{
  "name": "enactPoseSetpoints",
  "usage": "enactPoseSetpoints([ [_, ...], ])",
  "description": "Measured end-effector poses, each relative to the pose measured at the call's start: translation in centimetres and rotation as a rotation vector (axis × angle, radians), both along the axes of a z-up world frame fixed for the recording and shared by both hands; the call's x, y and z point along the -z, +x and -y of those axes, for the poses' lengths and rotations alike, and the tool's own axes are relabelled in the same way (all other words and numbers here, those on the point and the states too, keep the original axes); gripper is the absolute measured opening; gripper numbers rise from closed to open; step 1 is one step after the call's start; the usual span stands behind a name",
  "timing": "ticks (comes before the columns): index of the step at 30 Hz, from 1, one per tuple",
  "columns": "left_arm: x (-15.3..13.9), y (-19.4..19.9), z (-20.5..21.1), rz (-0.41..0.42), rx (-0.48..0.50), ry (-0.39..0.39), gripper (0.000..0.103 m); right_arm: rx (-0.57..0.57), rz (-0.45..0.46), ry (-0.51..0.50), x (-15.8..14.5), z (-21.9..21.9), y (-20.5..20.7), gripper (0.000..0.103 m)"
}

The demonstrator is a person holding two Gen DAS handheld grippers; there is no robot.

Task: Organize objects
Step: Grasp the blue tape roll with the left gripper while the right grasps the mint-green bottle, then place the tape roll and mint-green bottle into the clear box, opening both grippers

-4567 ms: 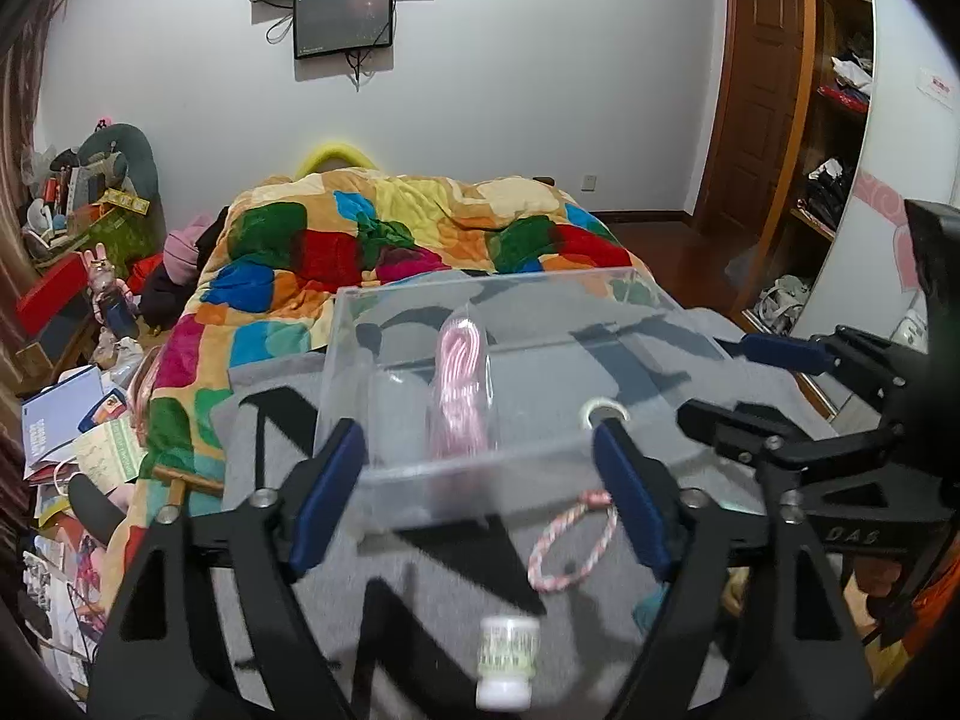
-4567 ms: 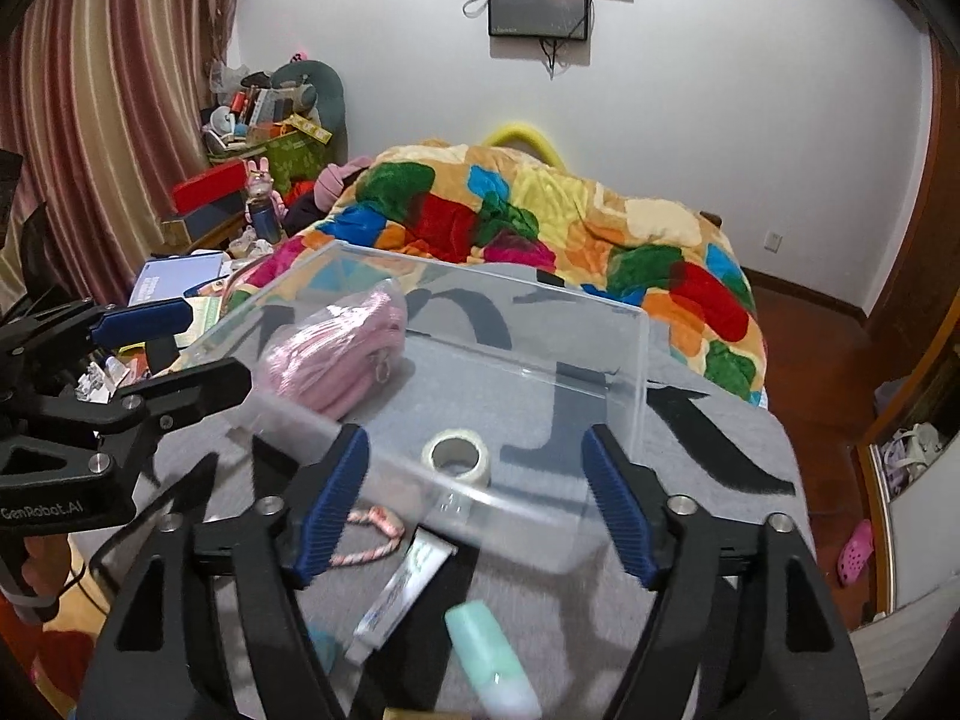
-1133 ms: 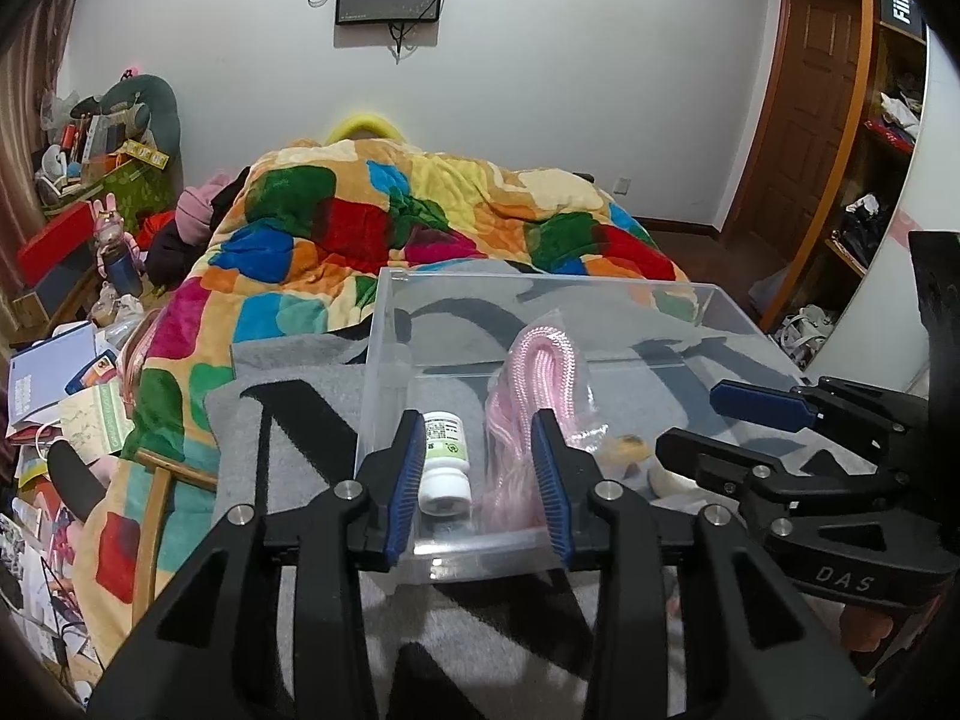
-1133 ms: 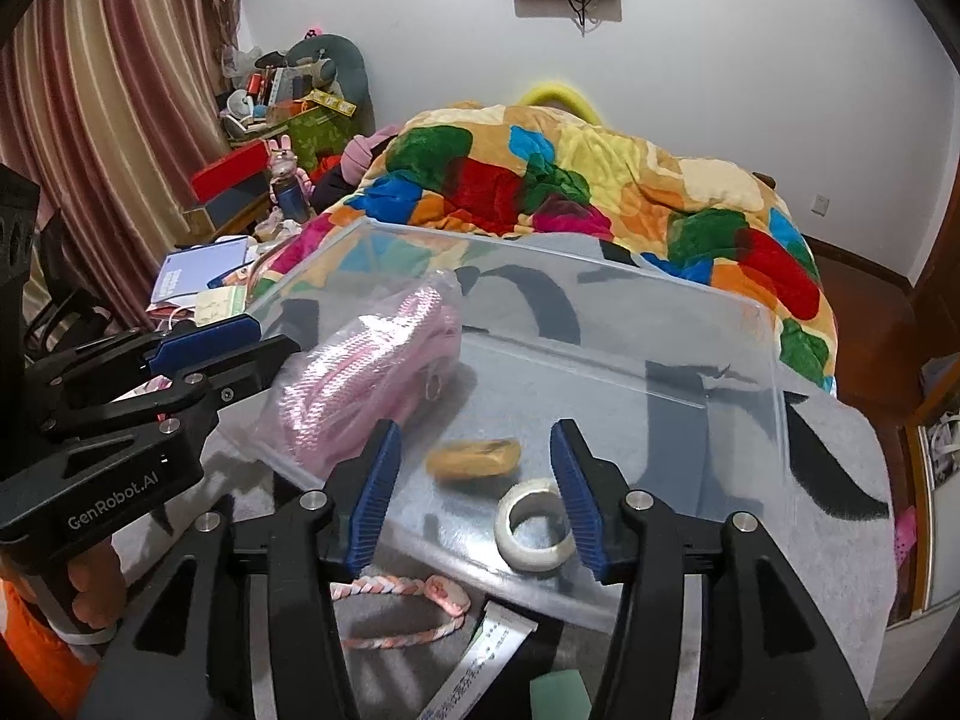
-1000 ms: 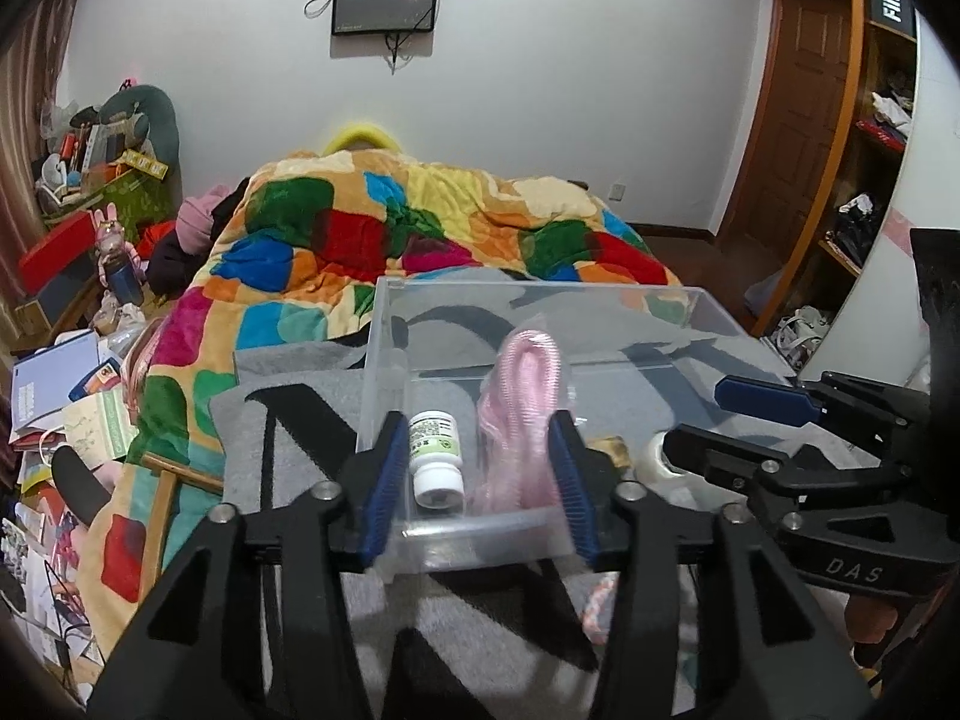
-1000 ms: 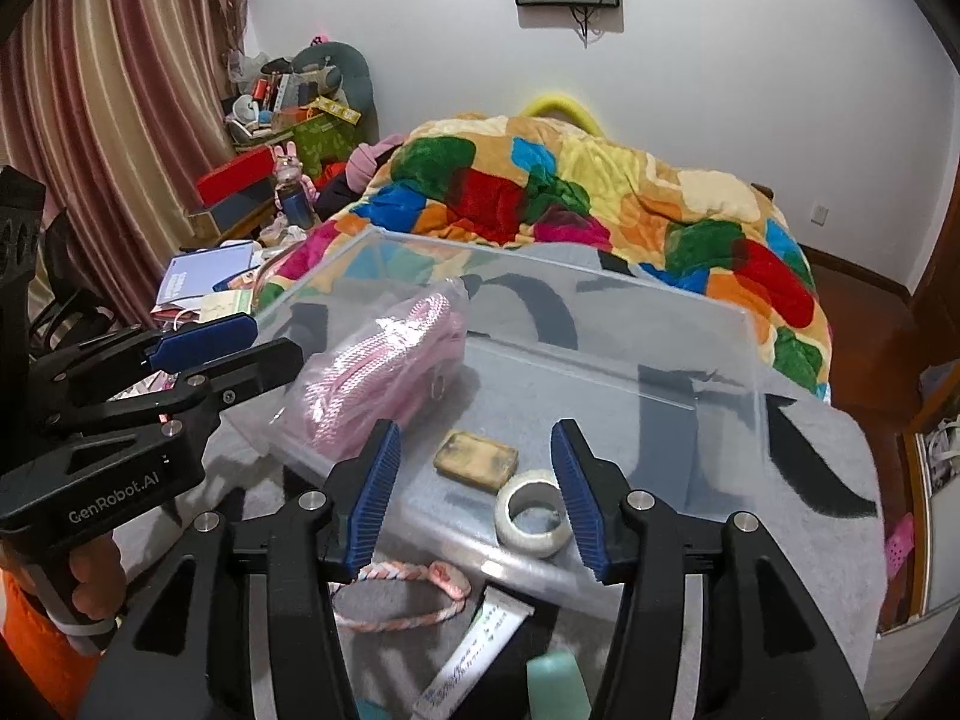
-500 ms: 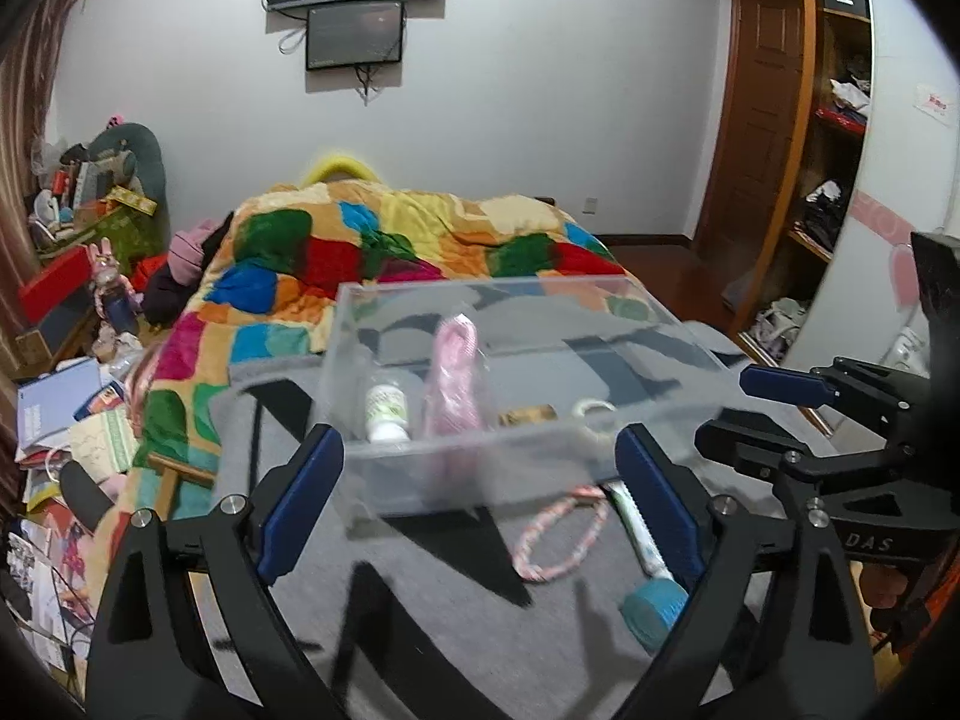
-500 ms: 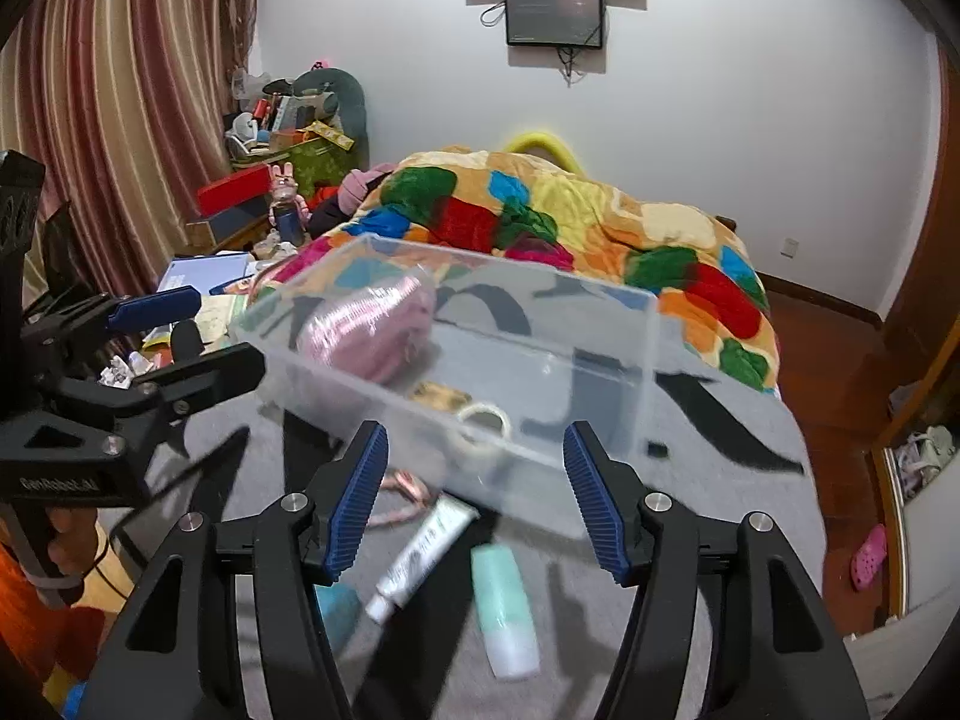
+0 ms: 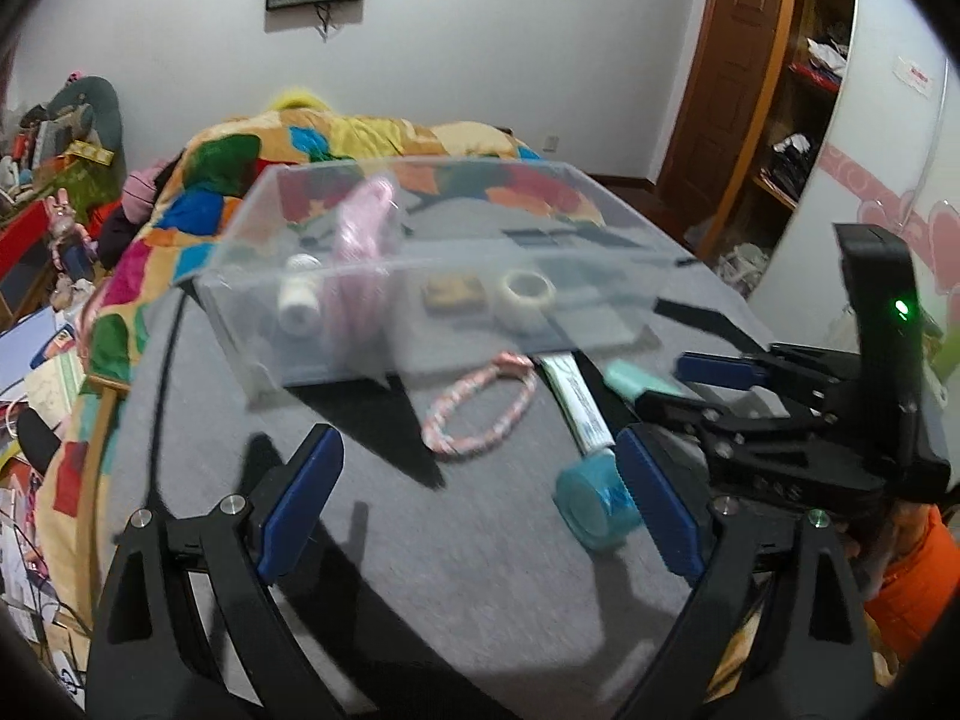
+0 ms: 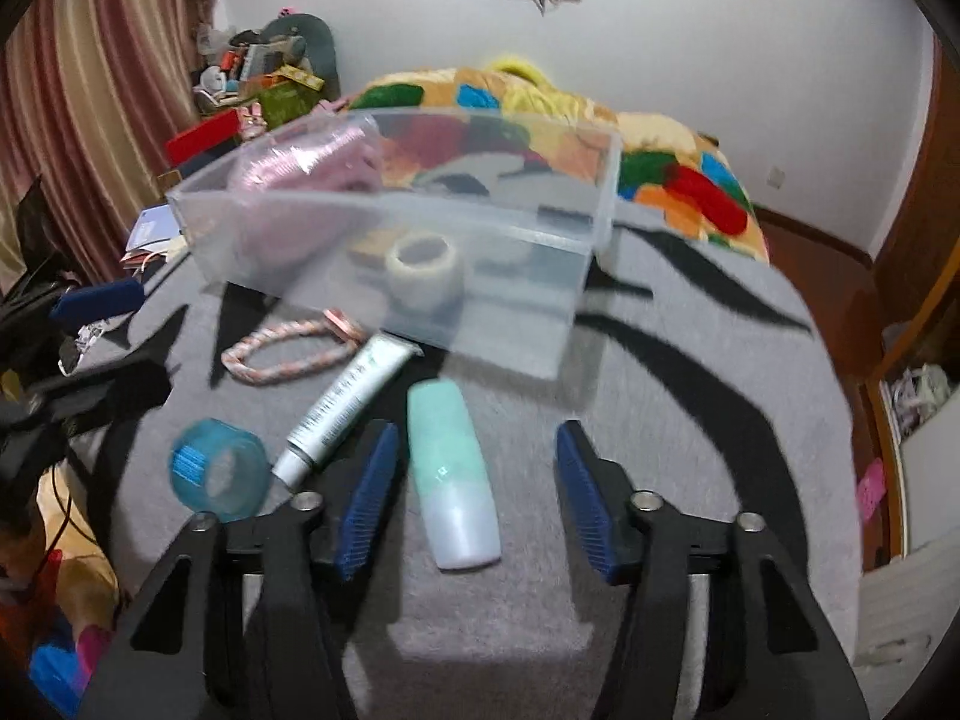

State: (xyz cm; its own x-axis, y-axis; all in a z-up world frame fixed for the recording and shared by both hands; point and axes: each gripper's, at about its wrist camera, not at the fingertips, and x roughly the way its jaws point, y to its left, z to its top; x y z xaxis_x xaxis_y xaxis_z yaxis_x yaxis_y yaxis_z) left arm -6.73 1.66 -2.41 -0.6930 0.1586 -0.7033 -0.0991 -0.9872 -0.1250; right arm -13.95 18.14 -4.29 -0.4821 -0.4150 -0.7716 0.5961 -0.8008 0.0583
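Note:
A clear plastic bin [image 9: 336, 354] [image 10: 558, 324] stands on the grey cloth. It holds a pink bag [image 9: 360, 252], a white bottle [image 9: 300, 300], a brown pad [image 9: 453, 294] and a tape ring [image 9: 528, 291] [image 10: 423, 270]. In front of it lie a pink rope loop [image 9: 480, 414] [image 10: 288, 348], a white tube [image 9: 579, 408] [image 10: 348, 402], a mint bottle [image 10: 453, 468] and a teal roll [image 9: 597, 504] [image 10: 219, 468]. My left gripper [image 9: 480, 498] is open and empty near the rope loop. My right gripper [image 10: 474, 504] is open around the mint bottle.
The grey cloth with black stripes [image 10: 690, 420] covers the bed's foot; a patchwork quilt [image 9: 240, 168] lies behind. Clutter and books [image 9: 42, 324] fill the floor at left. A wardrobe and door [image 9: 750, 96] stand at right. The right gripper's body [image 9: 810, 420] shows in the left wrist view.
Both grippers have pulled back from the bin and dropped lower. The left gripper, earlier over the bin with the white bottle, is now open and empty; the bottle lies in the bin.

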Motion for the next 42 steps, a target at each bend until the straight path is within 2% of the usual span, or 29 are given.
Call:
enactPoseSetpoints([
  [1,0.2,0.1,-0.3,0.003,0.008,0.003,0.093,0.002,0.01,-0.004,0.2,-0.1,0.0,0.036],
  [6,0.7,0.3,-2.0,0.013,0.045,0.011,0.093,0.001,-0.003,-0.006,0.7,-0.4,0.6,0.023],
  [8,0.8,0.3,-2.4,0.016,0.053,0.006,0.089,0.003,-0.006,-0.009,0.7,-0.7,0.8,0.023],
  [10,1.1,0.3,-2.7,0.024,0.057,-0.002,0.074,0.005,-0.008,-0.013,0.6,-0.9,1.2,0.023],
  [11,1.3,0.3,-2.8,0.03,0.058,-0.001,0.07,0.006,-0.009,-0.015,0.7,-1.0,1.3,0.023],
  [13,1.5,0.2,-2.7,0.042,0.06,0.009,0.057,0.008,-0.011,-0.018,0.7,-1.2,1.5,0.023],
  [17,1.5,0.5,-2.6,0.031,0.061,0.011,0.041,0.005,-0.009,-0.031,0.5,-1.4,2.1,0.023],
  [20,1.4,0.6,-2.5,0.023,0.063,0.01,0.026,0.0,-0.011,-0.042,0.1,-1.5,2.4,0.023],
  [21,1.4,0.6,-2.5,0.021,0.063,0.01,0.018,-0.001,-0.013,-0.047,-0.1,-1.5,2.5,0.023],
  [30,0.1,0.6,-1.4,-0.018,0.034,0.017,0.018,-0.009,-0.054,-0.084,-2.5,-1.3,3.0,0.023],
  [42,-5.0,-1.9,1.3,-0.127,-0.016,0.029,0.018,-0.005,-0.159,-0.153,-7.4,0.0,1.8,0.023],
])
